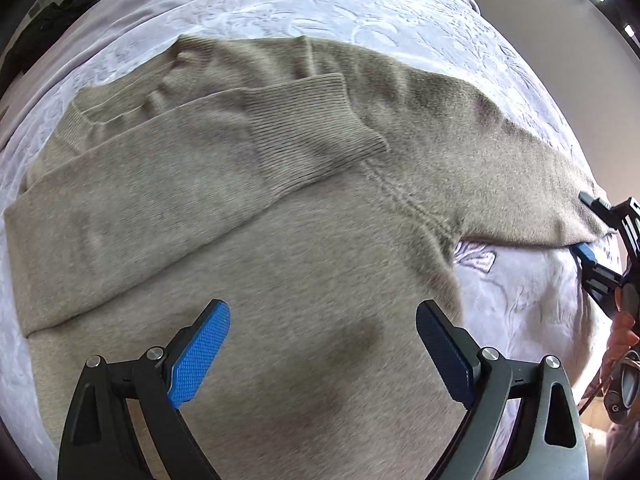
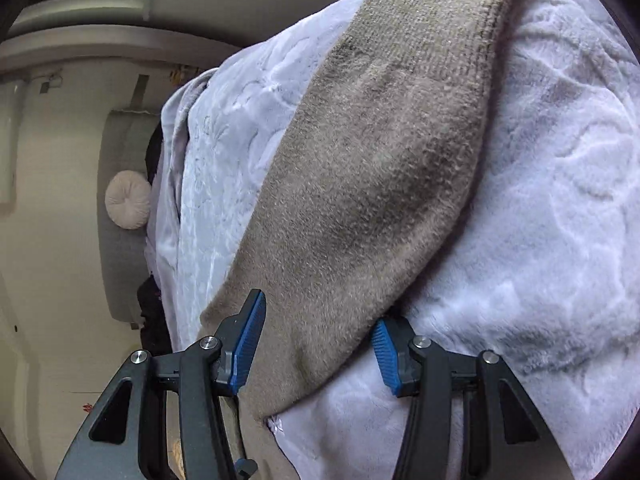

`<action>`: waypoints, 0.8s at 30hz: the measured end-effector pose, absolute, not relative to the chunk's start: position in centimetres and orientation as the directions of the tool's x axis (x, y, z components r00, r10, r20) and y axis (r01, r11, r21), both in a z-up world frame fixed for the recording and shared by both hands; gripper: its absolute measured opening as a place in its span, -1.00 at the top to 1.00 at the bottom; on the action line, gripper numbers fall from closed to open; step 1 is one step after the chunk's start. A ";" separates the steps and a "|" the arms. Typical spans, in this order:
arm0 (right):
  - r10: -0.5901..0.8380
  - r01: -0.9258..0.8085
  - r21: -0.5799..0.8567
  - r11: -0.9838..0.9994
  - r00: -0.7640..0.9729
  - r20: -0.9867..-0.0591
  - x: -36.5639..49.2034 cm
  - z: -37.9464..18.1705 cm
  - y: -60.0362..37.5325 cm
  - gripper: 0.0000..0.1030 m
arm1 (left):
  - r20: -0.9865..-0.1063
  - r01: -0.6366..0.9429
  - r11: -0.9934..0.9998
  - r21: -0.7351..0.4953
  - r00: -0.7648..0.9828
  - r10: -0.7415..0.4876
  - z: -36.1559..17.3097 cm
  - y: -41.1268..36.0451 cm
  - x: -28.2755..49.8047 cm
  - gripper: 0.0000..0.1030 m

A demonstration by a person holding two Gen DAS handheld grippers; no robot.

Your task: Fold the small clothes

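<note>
Left gripper (image 1: 322, 354): jaws wide, holding nothing; hovered over sweater (image 1: 280, 240)
Right gripper (image 2: 318, 350): jaws half apart astride a sleeve (image 2: 360, 200); grip unclear
Sweater: spread on blanket (image 1: 520, 300); other sleeve (image 1: 180, 184) folded across

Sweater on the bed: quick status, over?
Left gripper open above sweater body. Right gripper straddles outstretched sleeve, pads apart. Other sleeve already folded across. Nothing blocking.

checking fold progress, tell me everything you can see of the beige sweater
The beige sweater is a fuzzy knit with ribbed cuffs and collar, lying flat on the pale embossed blanket. One sleeve is folded across its chest. The other stretches sideways, and the right gripper straddles it, pads not pressing.
</note>
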State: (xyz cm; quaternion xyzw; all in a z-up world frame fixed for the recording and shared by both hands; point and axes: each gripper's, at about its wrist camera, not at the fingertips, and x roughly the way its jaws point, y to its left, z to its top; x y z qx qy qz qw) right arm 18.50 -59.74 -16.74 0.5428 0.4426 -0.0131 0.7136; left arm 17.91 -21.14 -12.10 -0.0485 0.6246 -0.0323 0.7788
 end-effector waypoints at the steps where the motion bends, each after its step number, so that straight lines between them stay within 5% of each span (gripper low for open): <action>1: 0.465 0.488 0.776 0.399 0.622 -0.630 18.7 -16.9 -59.8 -0.08 | -0.970 -0.010 0.993 -0.115 0.218 -0.110 -12.3 -21.7 18.2 -0.84; 11: 0.513 0.424 0.877 0.227 0.713 -0.478 20.9 -17.4 -60.1 -0.03 | -0.928 -0.120 0.991 -0.053 0.373 -0.005 -11.0 -21.3 22.8 -0.84; 17: 0.561 0.346 0.924 0.160 0.739 -0.374 22.4 -16.1 -59.4 0.74 | -0.951 -0.153 0.988 -0.023 0.308 0.025 -14.6 -18.4 25.5 -0.84; 24: 0.599 0.275 0.948 0.160 0.736 -0.315 24.4 -13.8 -57.1 0.78 | -0.952 -0.097 0.994 -0.040 0.307 -0.008 -14.1 -19.3 23.6 -0.84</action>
